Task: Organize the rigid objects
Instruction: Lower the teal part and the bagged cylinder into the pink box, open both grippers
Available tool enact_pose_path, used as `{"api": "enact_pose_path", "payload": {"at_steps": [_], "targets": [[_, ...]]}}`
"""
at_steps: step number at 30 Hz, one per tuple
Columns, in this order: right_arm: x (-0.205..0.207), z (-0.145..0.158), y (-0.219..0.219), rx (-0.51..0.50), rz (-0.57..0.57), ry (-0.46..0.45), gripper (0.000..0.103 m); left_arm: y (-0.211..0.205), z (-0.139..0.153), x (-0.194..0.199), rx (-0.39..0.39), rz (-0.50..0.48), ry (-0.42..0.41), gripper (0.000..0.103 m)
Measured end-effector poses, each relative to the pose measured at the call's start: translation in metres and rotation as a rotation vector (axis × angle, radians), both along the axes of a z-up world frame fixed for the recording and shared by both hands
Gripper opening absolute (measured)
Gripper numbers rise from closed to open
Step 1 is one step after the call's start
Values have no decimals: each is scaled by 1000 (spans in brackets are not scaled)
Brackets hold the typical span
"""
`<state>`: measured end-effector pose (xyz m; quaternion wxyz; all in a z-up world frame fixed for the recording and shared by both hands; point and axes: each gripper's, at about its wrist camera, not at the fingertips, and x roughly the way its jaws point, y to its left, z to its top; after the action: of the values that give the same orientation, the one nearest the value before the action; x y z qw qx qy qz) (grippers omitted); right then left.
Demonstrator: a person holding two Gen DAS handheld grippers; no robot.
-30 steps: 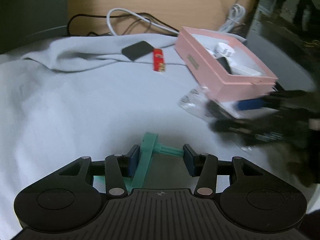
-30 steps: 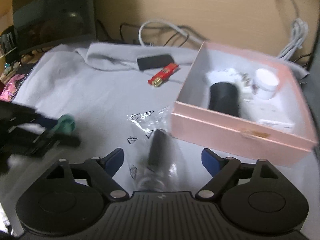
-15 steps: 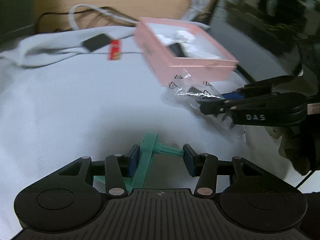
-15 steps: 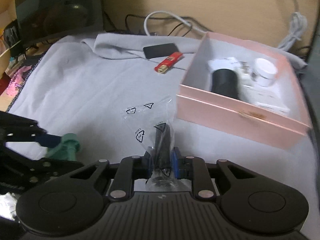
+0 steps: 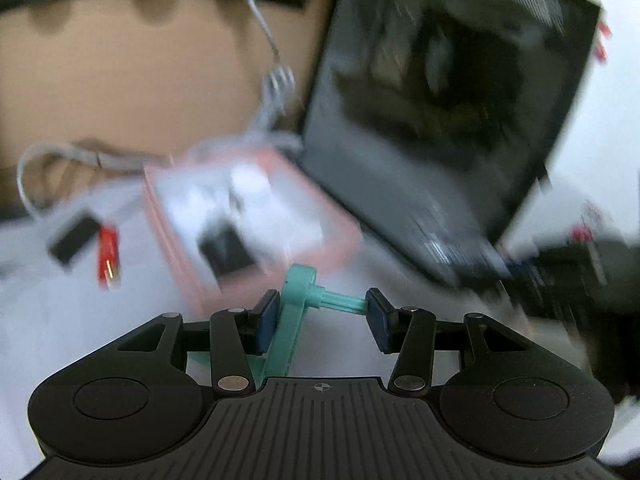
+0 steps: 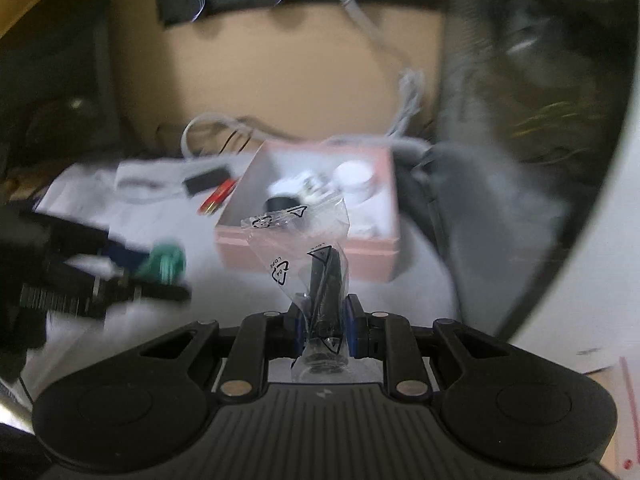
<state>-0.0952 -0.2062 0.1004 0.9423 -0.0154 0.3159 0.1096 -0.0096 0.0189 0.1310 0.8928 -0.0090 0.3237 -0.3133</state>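
The left gripper (image 5: 320, 314) pinches a smooth green plastic clamp (image 5: 298, 304). The right gripper (image 6: 323, 326) squeezes a crinkly clear bag (image 6: 304, 248) with a black stick inside, both above the pink cardboard box (image 6: 304, 250).

Both my wrist views are dim and soft under flat indoor light. Heavy motion blur smears the box (image 5: 248, 224), cables and monitor (image 5: 440, 120). Only my tongs (image 5: 320, 316) and what they grip are sharp. Fisheye bends the edges and the corners go dark. The white cloth (image 6: 92, 184) is washed out and shadows are faint.
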Motion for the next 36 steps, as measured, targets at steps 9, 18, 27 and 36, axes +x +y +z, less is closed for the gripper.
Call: {"api": "enact_pose_path", "payload": {"at_steps": [9, 18, 27, 36], "targets": [[-12, 4, -22, 31, -118, -41, 19, -13, 67, 102, -128, 141, -125, 52], [-8, -19, -16, 32, -158, 3, 19, -13, 47, 141, -139, 256, -59, 51], [19, -20, -24, 69, -144, 48, 19, 20, -11, 84, 14, 385, 95, 51], [96, 44, 1, 30, -69, -133, 19, 59, -18, 45, 51, 473, 154, 51]]}}
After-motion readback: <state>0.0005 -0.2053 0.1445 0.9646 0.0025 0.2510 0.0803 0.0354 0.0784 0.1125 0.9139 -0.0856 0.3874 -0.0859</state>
